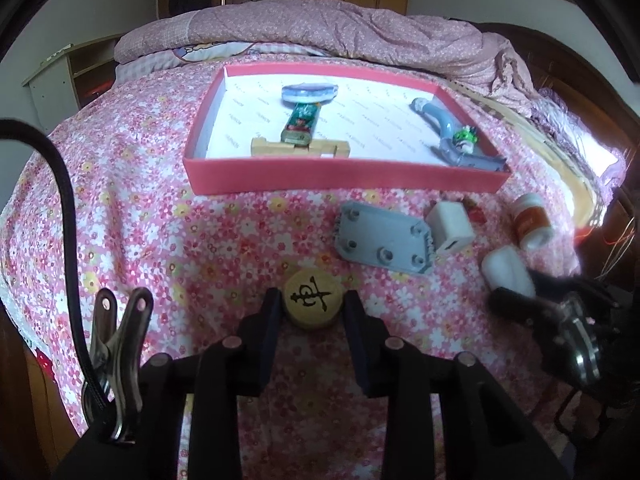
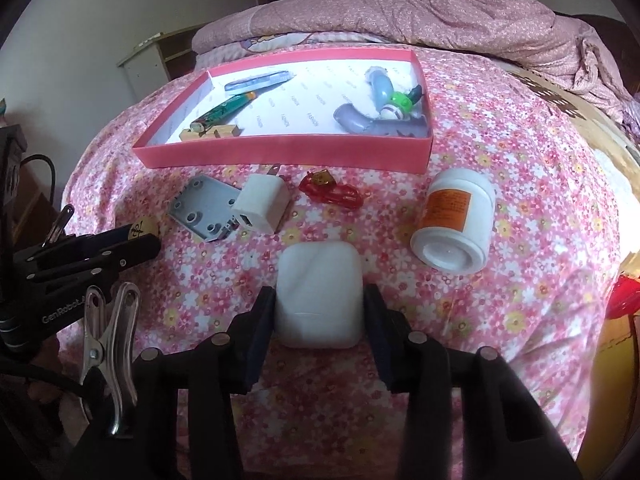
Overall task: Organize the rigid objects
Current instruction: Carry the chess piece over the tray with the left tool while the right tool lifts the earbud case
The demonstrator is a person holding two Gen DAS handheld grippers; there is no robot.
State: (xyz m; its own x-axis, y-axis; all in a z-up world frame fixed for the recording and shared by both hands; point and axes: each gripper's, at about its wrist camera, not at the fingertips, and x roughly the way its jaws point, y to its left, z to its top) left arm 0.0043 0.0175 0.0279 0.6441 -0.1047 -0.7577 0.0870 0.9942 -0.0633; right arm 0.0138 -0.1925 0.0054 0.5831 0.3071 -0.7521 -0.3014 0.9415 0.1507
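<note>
A round wooden chess piece (image 1: 314, 300) with a black character lies on the flowered bedsheet. My left gripper (image 1: 313, 294) is shut on it, one pad against each side. The right wrist view shows that gripper (image 2: 144, 237) at the left edge with the piece (image 2: 142, 227) between its tips. A white earbud case (image 2: 318, 300) sits between the pads of my right gripper (image 2: 319, 296), which is shut on it. The left wrist view shows this case (image 1: 506, 270) at the right, with the blurred right gripper (image 1: 520, 300) on it. The pink box (image 1: 340, 178) stands behind.
The pink box (image 2: 280, 156) holds a wooden block, a green tube, a blue item and a grey handle with a green toy. In front of it lie a grey plate (image 2: 200, 208), a white charger (image 2: 262, 204), a red toy (image 2: 332, 192) and a white bottle (image 2: 456, 220) on its side.
</note>
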